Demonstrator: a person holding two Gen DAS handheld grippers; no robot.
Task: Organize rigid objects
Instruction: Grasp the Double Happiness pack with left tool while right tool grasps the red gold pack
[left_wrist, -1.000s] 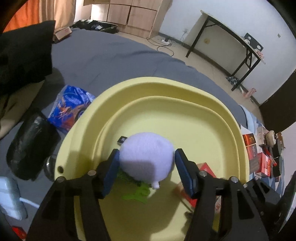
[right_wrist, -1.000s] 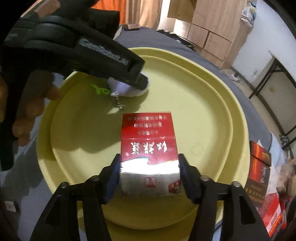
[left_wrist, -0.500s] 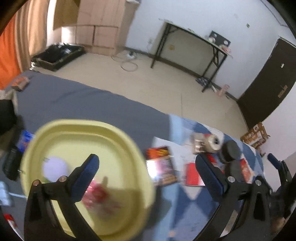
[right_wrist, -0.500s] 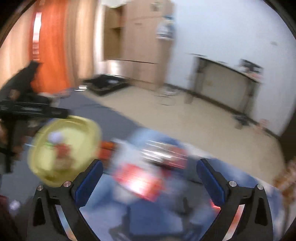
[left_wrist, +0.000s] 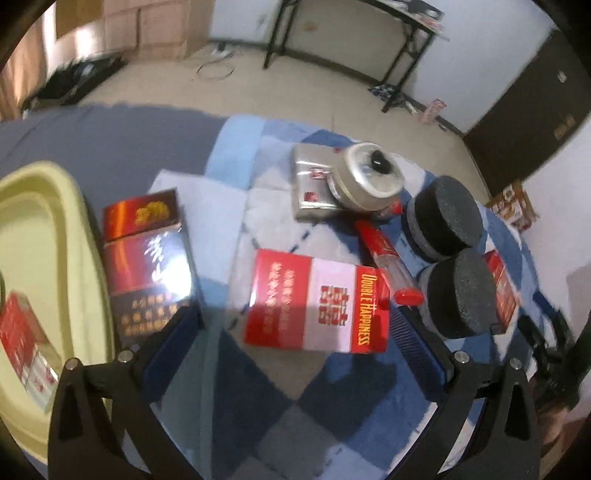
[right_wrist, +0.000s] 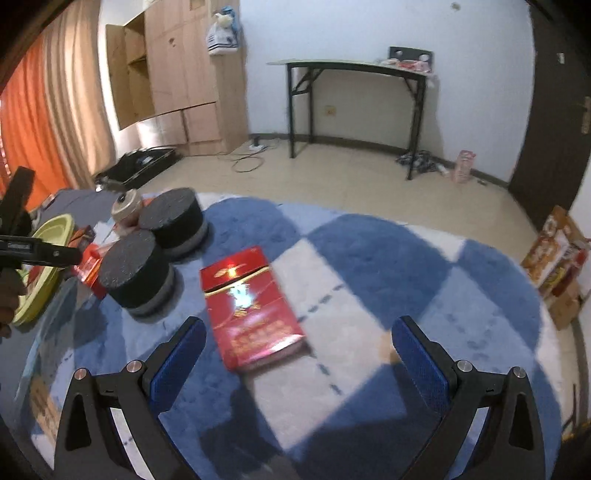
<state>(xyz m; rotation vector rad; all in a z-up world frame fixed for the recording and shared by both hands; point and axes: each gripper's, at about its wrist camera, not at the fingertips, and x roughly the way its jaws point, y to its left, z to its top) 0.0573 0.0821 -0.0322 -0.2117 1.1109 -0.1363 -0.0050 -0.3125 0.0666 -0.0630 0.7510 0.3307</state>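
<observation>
My left gripper (left_wrist: 295, 339) is open above a red and white cigarette pack (left_wrist: 317, 301) lying on the blue checked blanket (left_wrist: 295, 424). A dark red pack (left_wrist: 147, 254) lies to its left, beside the yellow basin (left_wrist: 44, 236), which holds a red pack (left_wrist: 26, 354). Further off lie a silver pack (left_wrist: 314, 184), a round tin (left_wrist: 369, 177), a red tube (left_wrist: 388, 254) and two black round pads (left_wrist: 458, 291). My right gripper (right_wrist: 299, 354) is open with nothing in it, over a red pack (right_wrist: 251, 306) on the blanket; the black pads (right_wrist: 136, 273) lie to its left.
The left hand's gripper (right_wrist: 40, 254) and the basin (right_wrist: 44, 258) show at the left edge of the right wrist view. Beyond the bed are bare floor, a black folding table (right_wrist: 354, 70), wooden cabinets (right_wrist: 184, 85), a dark door (right_wrist: 554, 110) and cartons (right_wrist: 557, 266) on the floor.
Both grippers let go of their objects in the basin, a pale round plush and a red pack, opened wide and swung right to the blanket with the packs.
</observation>
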